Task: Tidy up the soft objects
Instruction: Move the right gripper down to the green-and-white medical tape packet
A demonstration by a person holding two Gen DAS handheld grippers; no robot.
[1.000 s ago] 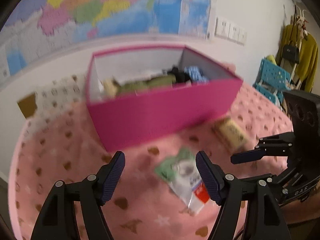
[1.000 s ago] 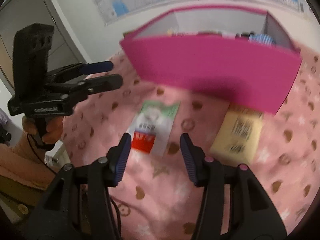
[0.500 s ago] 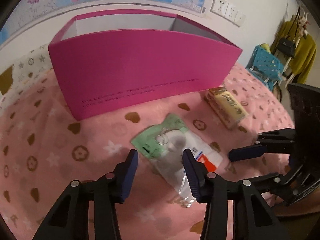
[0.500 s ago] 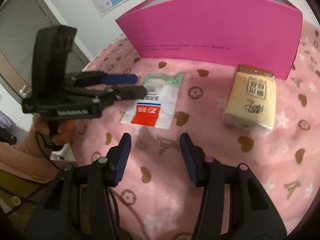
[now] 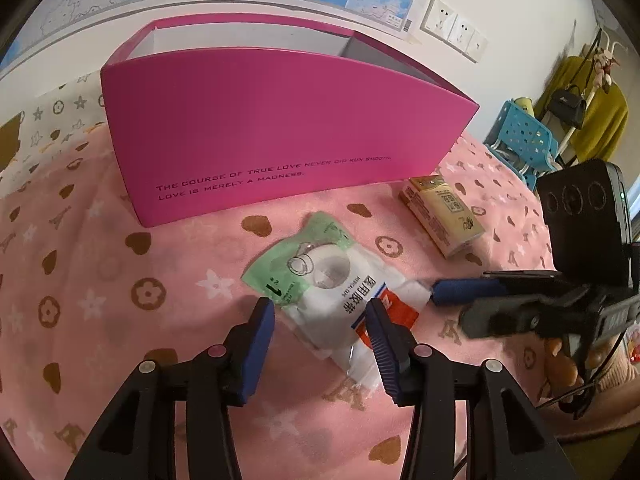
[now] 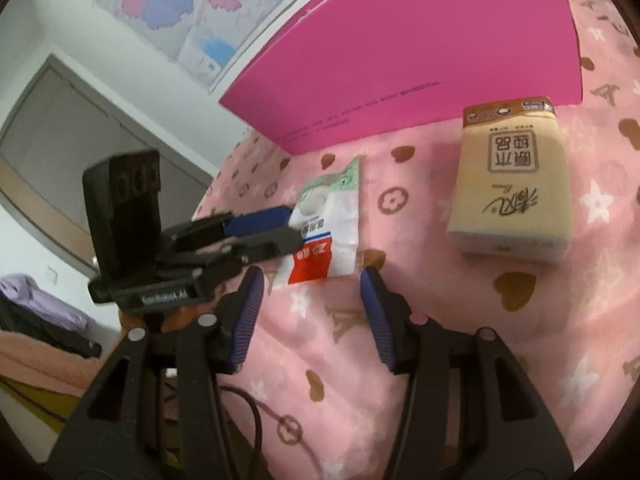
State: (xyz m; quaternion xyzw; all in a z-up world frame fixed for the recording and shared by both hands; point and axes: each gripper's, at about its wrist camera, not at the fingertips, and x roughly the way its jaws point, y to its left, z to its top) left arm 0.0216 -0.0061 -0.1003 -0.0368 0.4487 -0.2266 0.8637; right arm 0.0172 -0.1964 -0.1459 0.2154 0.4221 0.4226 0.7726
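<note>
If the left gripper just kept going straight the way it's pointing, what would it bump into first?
Most likely the tape packet: the left gripper aims down at it, its fingers straddling the near end. Past that sits the pink box.

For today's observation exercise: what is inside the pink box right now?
Only the pink box and the upper grey inner walls show. Its tall front wall hides the floor and any contents from both views.
</note>
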